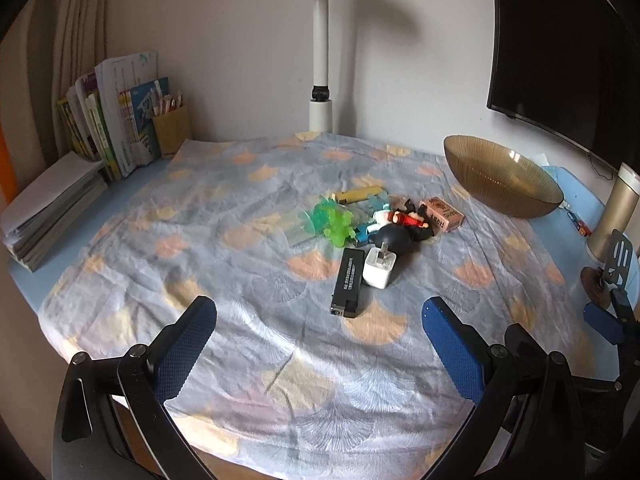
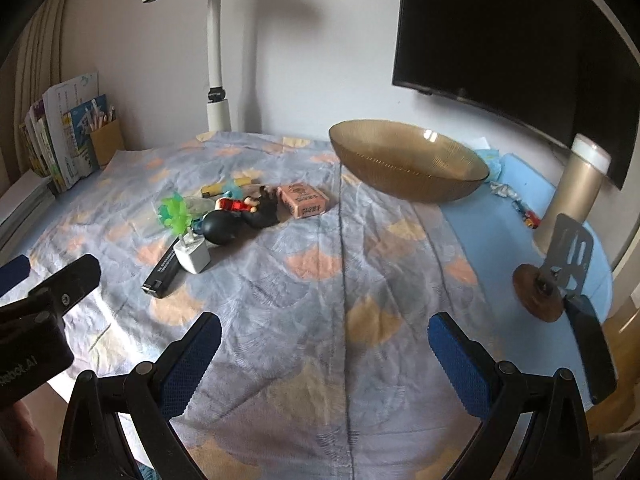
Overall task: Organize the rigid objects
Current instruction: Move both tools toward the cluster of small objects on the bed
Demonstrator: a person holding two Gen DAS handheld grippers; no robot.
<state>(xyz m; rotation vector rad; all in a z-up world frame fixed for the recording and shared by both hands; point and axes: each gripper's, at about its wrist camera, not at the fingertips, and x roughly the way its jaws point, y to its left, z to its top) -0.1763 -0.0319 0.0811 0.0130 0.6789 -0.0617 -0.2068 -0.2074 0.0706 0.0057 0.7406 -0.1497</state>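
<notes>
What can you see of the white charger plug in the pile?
The white charger plug is a small, glossy cube of plastic with rounded edges and two metal prongs pointing up and away from the cameras. It rests on the patterned cloth at the pile's near edge, against the black rectangular device on one side, with the black rubber bulb just behind. Nothing grips it.
</notes>
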